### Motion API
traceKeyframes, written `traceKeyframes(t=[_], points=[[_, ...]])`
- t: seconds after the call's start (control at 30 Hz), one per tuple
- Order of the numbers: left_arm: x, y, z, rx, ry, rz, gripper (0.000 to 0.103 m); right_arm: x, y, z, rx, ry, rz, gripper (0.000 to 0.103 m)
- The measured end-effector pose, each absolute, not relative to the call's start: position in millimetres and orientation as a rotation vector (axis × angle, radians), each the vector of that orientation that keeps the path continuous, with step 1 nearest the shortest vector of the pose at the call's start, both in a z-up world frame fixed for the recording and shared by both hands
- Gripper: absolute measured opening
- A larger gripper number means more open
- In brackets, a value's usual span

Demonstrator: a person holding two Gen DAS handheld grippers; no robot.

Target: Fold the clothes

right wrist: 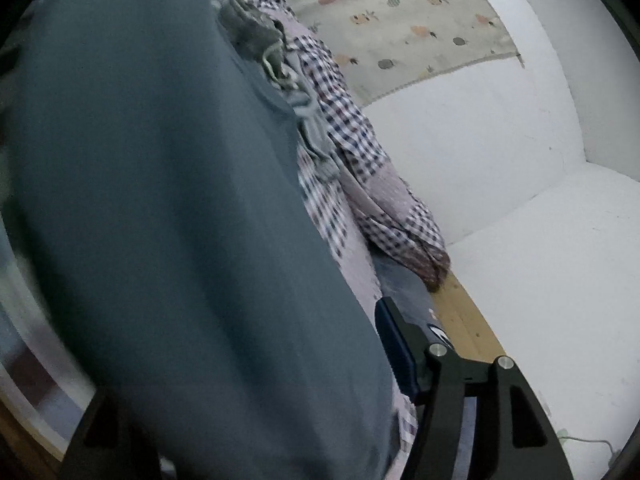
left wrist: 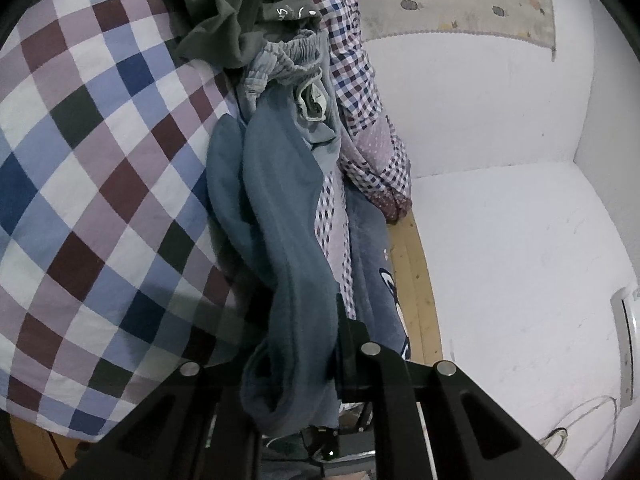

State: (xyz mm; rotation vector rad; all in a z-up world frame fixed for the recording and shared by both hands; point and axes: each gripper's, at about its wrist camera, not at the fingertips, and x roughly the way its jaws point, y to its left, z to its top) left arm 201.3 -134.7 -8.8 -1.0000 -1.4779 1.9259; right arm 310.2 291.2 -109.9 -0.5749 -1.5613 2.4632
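Observation:
A grey-blue fleece garment (left wrist: 280, 208) with an elastic waistband runs from a clothes pile down into my left gripper (left wrist: 304, 344), which is shut on its lower end. In the right wrist view the same grey-blue garment (right wrist: 168, 208) fills the left and middle of the frame, close to the lens. It covers the left finger of my right gripper (right wrist: 320, 360); only the right finger (right wrist: 400, 344) shows, against the cloth. I cannot tell if that gripper grips it. A dark green garment (left wrist: 216, 4) lies at the top of the pile.
A checked quilt (left wrist: 88, 184) covers the bed on the left. A small-check sheet (left wrist: 360, 80) hangs over the wooden bed edge (left wrist: 416, 272). White walls (left wrist: 500, 240) stand on the right. A patterned cloth (right wrist: 400, 20) hangs on the far wall. Cables (left wrist: 576, 428) lie at lower right.

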Motion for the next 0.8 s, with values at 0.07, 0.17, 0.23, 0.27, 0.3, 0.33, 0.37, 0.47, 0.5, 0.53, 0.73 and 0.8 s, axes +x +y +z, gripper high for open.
traceKeyframes(t=[0.07,0.17,0.23,0.27,0.3,0.33,0.37,0.47,0.5,0.53,0.73,0.8], points=[[200,-136,-8,-0.998,-1.483,1.933,0.01,316,300,-110,-0.565,-1.582,2.439,0.066],[201,-141,-9,-0.994,-1.5,1.929,0.009,324,313,-111,-0.551,-1.612,2.402,0.066],[201,-142,-8,-0.99,-1.508,1.928,0.009,329,322,-111,-0.542,-1.631,2.377,0.066],[201,-143,-8,-0.988,-1.512,1.928,0.009,331,327,-112,-0.544,-1.635,2.363,0.066],[201,-144,-8,-0.986,-1.516,1.928,0.009,332,332,-112,-0.55,-1.634,2.347,0.066],[201,-144,-8,-0.984,-1.519,1.928,0.009,334,337,-113,-0.555,-1.638,2.327,0.066],[201,-145,-8,-0.981,-1.523,1.928,0.009,337,342,-115,-0.564,-1.637,2.312,0.066],[201,-146,-8,-0.977,-1.536,1.926,0.009,342,359,-118,-0.605,-1.618,2.27,0.066],[200,-146,-8,-0.978,-1.54,1.923,0.009,341,366,-119,-0.628,-1.605,2.246,0.066],[200,-146,-8,-0.978,-1.544,1.921,0.009,341,373,-120,-0.65,-1.591,2.226,0.067],[200,-144,-8,-0.983,-1.555,1.917,0.009,341,414,-122,-0.756,-1.509,2.172,0.065],[200,-144,-9,-0.991,-1.553,1.922,0.009,343,416,-123,-0.743,-1.533,2.173,0.062]])
